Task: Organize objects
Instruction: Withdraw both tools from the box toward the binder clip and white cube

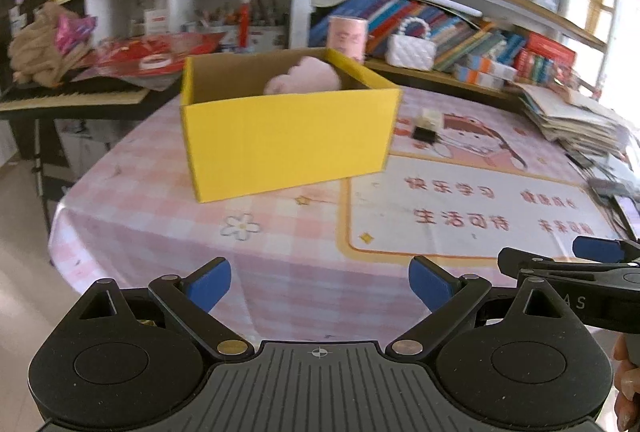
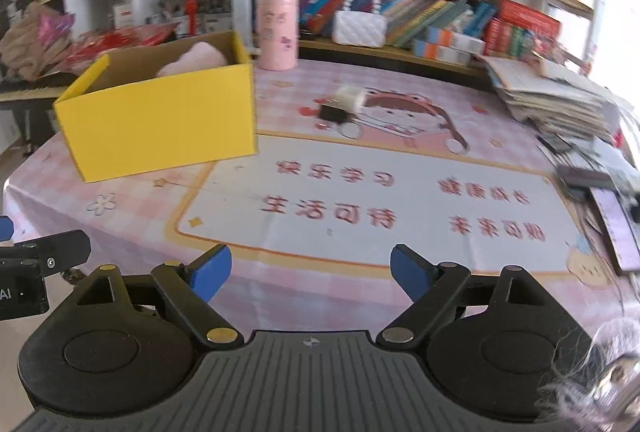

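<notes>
Tongs, left (image 1: 319,284) and right (image 2: 311,272), hang wide and empty. Pink toy (image 2: 195,60) lies in the yellow box (image 2: 160,119); likely next, the right reaches the black clip (image 2: 333,113) beside it on the table (image 2: 120,228).

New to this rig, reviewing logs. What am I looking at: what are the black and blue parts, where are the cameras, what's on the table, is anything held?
No robot: a person holds a two-finger claw in each hand, with a fisheye camera on each looking forward along its blue fingers. One picture is from the left claw, the other from the right claw. Both are open and hold nothing. On the pink checked tablecloth stands an open yellow box with a pink soft thing inside. Right of it lie a black binder clip and a small white block, touching. A pink canister stands behind the box.
</notes>
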